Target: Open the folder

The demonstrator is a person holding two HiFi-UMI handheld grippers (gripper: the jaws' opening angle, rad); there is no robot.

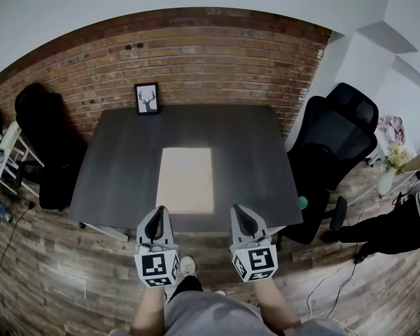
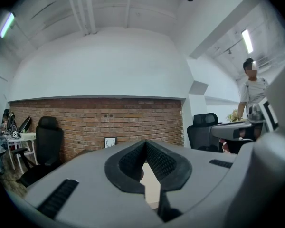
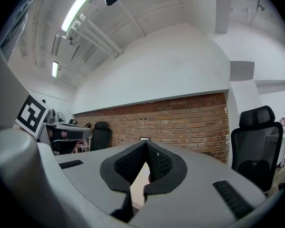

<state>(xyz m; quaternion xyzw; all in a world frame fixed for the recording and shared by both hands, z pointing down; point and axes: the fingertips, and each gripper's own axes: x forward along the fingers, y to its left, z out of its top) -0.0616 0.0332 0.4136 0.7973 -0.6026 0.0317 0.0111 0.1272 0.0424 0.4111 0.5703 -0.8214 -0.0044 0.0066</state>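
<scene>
1. Risk: we judged that the left gripper (image 1: 159, 211) and right gripper (image 1: 235, 209), each with jaws pressed together on nothing, could skid over the cover or shove the folder (image 1: 185, 179) along the table (image 1: 255, 156), since closed tips cannot catch an edge
2. We counted one folder, closed and flat at the table's near middle, just ahead of both grippers, untouched
3. We counted two grippers, one table, two black chairs (image 1: 45, 145), one framed deer picture (image 1: 147, 98)

Dark table (image 1: 119, 159) bears folder (image 1: 186, 179) and framed picture (image 1: 147, 99).
</scene>
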